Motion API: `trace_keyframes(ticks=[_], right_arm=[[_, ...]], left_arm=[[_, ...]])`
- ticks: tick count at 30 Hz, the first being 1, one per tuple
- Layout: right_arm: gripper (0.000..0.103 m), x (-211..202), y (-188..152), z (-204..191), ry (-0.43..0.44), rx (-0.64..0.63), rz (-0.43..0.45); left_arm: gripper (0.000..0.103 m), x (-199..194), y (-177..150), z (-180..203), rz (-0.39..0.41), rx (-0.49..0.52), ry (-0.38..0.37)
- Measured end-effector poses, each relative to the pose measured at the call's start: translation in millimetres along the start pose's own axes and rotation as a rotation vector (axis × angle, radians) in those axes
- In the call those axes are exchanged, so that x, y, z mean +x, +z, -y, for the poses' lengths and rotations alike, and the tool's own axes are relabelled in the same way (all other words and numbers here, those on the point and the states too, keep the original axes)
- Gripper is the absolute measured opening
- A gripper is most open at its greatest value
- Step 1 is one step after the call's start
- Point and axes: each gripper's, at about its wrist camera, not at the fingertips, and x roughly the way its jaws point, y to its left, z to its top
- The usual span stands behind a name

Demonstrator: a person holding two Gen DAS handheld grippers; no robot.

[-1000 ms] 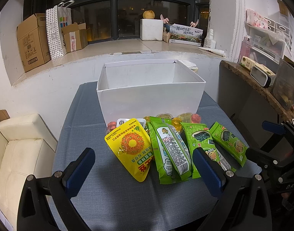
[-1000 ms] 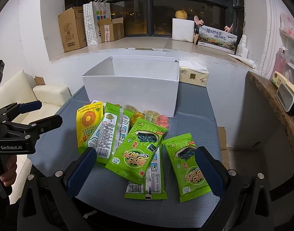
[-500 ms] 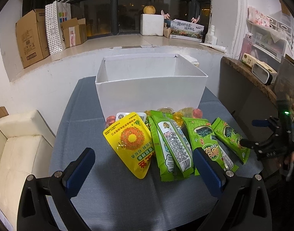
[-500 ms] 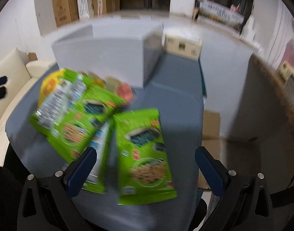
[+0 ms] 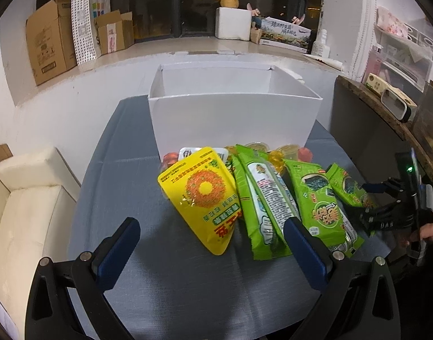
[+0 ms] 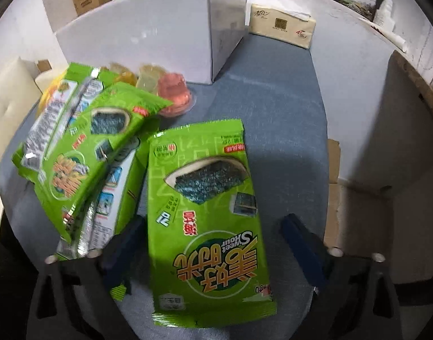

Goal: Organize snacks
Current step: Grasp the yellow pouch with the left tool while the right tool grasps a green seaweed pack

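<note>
Reaching for the first seaweed pack, nothing boxed yet.

Left view: my left tool [image 5: 210, 240] hovers released above the counter [image 5: 125, 175], short of the yellow pouch [image 5: 205, 195]; the white box [image 5: 233, 119] stands behind the snack pile. Right view: my right tool [image 6: 213, 243] is spread wide, straddling the green seaweed pack [image 6: 205, 221] lying flat on the counter, apparently not yet gripping. Next, I judge, I must lower, clench on the pack's edge, then lift it toward the box.
</note>
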Motion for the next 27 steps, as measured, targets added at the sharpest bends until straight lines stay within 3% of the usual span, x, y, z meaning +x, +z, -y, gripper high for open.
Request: trace_keyframes(ticks=[1, 5, 12, 19, 23, 26, 27], right_arm=[[0.07, -0.1, 1.1, 2.1, -0.002, 0.01, -0.015], [0.069, -10.4, -1.0, 8.5, 0.001, 0.026, 0.001], [0.068, -64.2, -8.4, 0.6, 0.064, 0.127, 0.171], [0.069, -82.8, -9.0, -29.0, 0.139, 0.156, 0.25], [0.069, -78.0, -10.8, -43.3, 0.179, 0.162, 0.255], [0.069, -71.8, -12.6, -42.8, 0.195, 0.172, 0.25], [0.069, -70.8, -13.6, -40.3, 0.2, 0.175, 0.249]], left_arm=[[0.103, 2.4, -0.5, -2.3, -0.007, -0.011, -0.007], [0.103, 12.1, -1.5, -8.3, -0.029, -0.041, -0.029], [0.103, 43.1, 8.3, -19.5, -0.05, -0.044, 0.005], [0.103, 100.5, 19.9, -57.6, -0.166, -0.329, -0.033], [0.103, 120.2, 28.0, -39.3, -0.199, -0.324, 0.041], [0.087, 131.8, 32.1, -30.8, -0.209, -0.345, 0.04], [0.072, 131.2, 32.4, -29.8, -0.209, -0.355, 0.035]])
